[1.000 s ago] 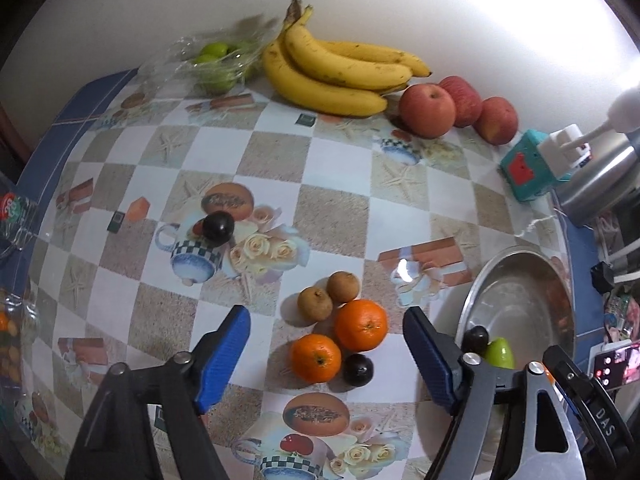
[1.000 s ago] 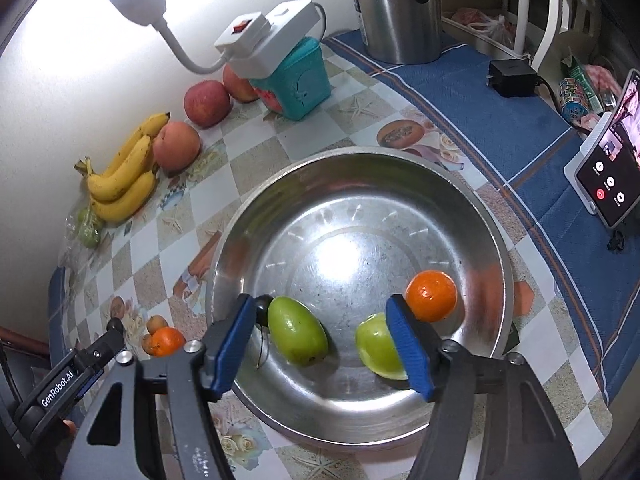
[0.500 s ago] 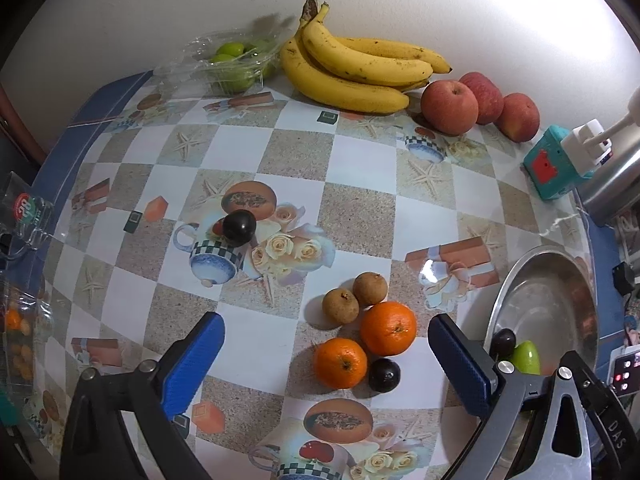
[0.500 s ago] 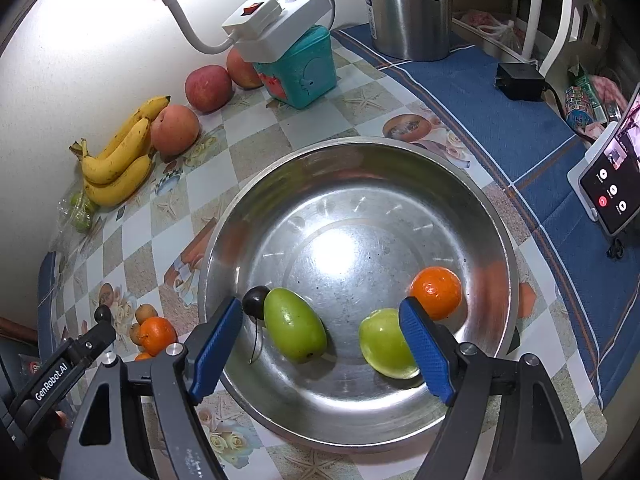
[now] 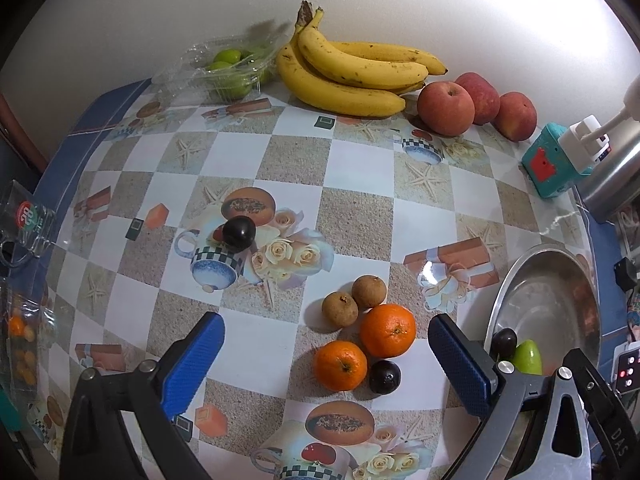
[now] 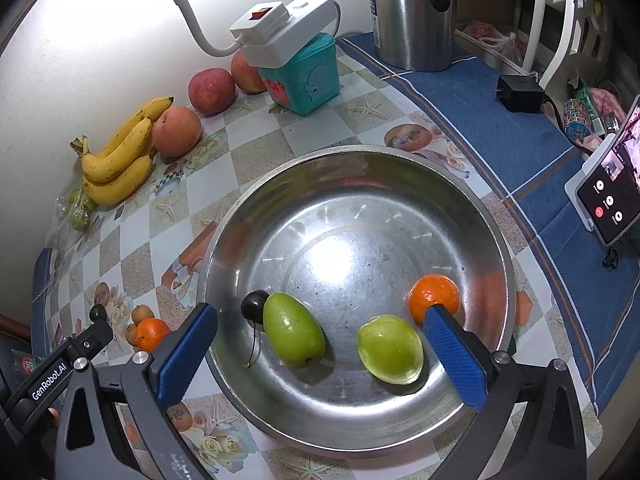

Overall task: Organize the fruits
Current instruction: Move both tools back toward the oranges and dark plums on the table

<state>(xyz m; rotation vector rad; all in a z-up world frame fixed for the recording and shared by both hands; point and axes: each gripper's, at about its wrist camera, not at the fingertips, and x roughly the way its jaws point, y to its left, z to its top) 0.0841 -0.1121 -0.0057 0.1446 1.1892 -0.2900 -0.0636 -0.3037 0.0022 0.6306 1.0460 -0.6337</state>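
Note:
My left gripper [image 5: 326,346] is open and empty, above a cluster on the table: two oranges [image 5: 387,330], two brown round fruits [image 5: 340,309] and a dark plum [image 5: 384,376]. Another dark plum [image 5: 239,232] lies farther left. My right gripper [image 6: 320,344] is open and empty over the steel bowl [image 6: 496,240], which holds two green fruits [image 6: 293,334], an orange [image 6: 434,296] and a dark plum [image 6: 253,306]. The bowl's edge also shows in the left wrist view [image 5: 500,292].
Bananas [image 5: 352,72], three apples [image 5: 445,108] and a clear box of limes [image 5: 232,68] line the wall. A teal box [image 6: 306,74] with a white power strip [image 6: 284,30], a steel kettle [image 6: 412,12] and a phone on a stand [image 6: 610,200] stand to the right.
Both grippers have drawn back and up a little, and their jaws have opened wider. The fruits have not moved.

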